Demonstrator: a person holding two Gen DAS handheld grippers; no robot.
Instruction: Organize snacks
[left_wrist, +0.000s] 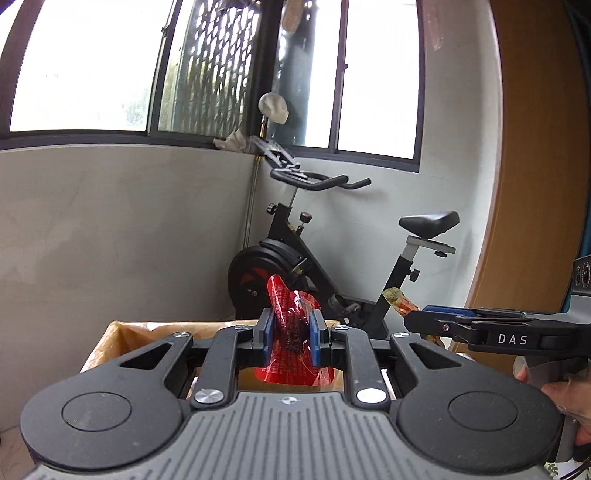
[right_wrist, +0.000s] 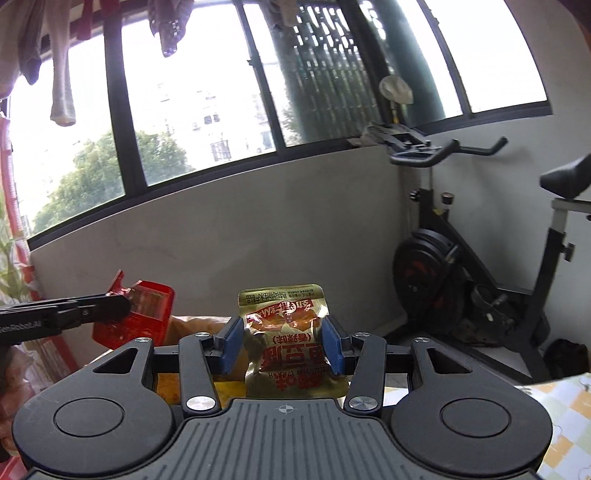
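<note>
Foil-and-film pouches, both light and floppy; judged slippery, contents prob. crushable, so grip belongs mid-body w/ broad pad contact, not at a sealed edge. Largest item nearby: cardboard box (left_wrist: 122, 334), open-topped w/ a liner, sitting below and just beyond both tools; likely the drop point. Gold snack pouch (right_wrist: 286, 332) hangs upside down in the right gripper (right_wrist: 282, 347), blue pads clenched on both side edges at mid-height, top and bottom free. Red snack pouch (left_wrist: 293, 336) is smaller and crumpled; the left gripper (left_wrist: 293, 341) is clamped on its waist, top flap curling over. Both pouches are held in the air, above box rim, well apart.
</note>
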